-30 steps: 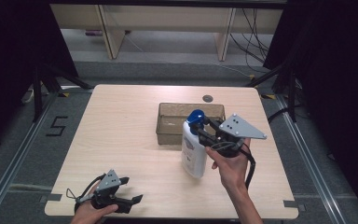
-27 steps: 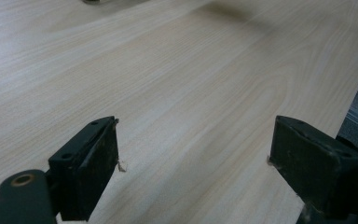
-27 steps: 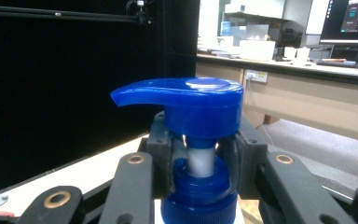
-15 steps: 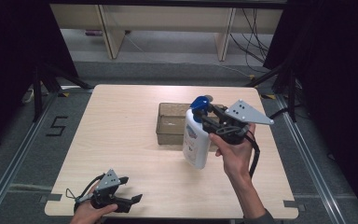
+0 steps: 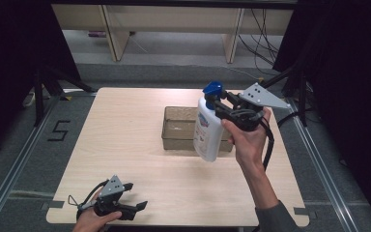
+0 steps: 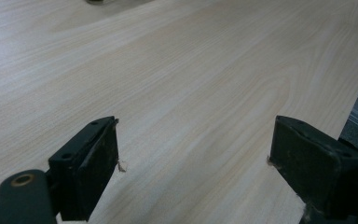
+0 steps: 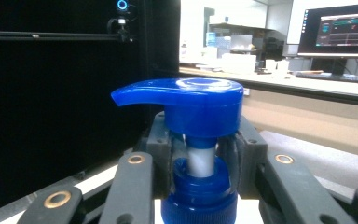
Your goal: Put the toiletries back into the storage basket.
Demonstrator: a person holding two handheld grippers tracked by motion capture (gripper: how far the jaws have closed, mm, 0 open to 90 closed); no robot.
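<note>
One pale wooden table (image 5: pixel 140 145) — grey floor (image 5: pixel 19 159), dark curtains (image 5: pixel 9 48).

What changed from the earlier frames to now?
The right gripper, shut on the neck of the pump bottle, has carried it up and toward the far right, so it now hangs in front of the clear bin. The grip is unchanged, jaws clamped under the blue pump head. The left gripper stayed put, open, at the near edge of the table, as did the bin.
</note>
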